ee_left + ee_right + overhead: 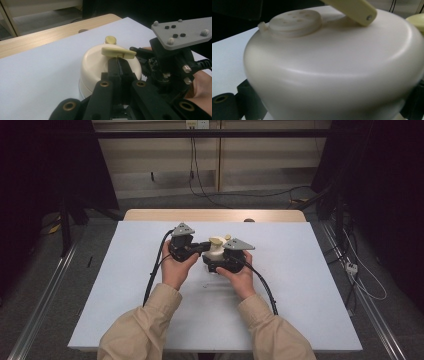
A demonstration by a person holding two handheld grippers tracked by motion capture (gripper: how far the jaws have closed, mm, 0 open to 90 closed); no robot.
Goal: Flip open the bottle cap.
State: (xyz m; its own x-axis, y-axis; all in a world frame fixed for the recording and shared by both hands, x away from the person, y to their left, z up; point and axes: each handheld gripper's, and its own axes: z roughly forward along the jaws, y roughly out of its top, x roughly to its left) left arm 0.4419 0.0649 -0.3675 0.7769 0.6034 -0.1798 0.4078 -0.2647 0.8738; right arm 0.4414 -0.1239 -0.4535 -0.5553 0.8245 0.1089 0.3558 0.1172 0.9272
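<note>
A cream round pot [215,252] with a domed lid stands mid-table on the white sheet. A pale yellow handle [117,52] lies across the lid [93,61], with a small yellow knob [110,39] behind it. My left gripper [202,246] reaches in from the left, and its jaws are shut on the handle's underside [117,62]. My right gripper [216,265] holds the pot's body from the near right side, with one finger [223,102] at each flank. The lid [332,62] has a round vent cap with small holes [294,21].
The white sheet [150,320] covers most of a wooden table, whose bare far edge [150,215] shows behind it. A small dark round item [248,220] sits at that far edge. Cables [155,270] trail from both grippers across the sheet. Metal rails run along both sides.
</note>
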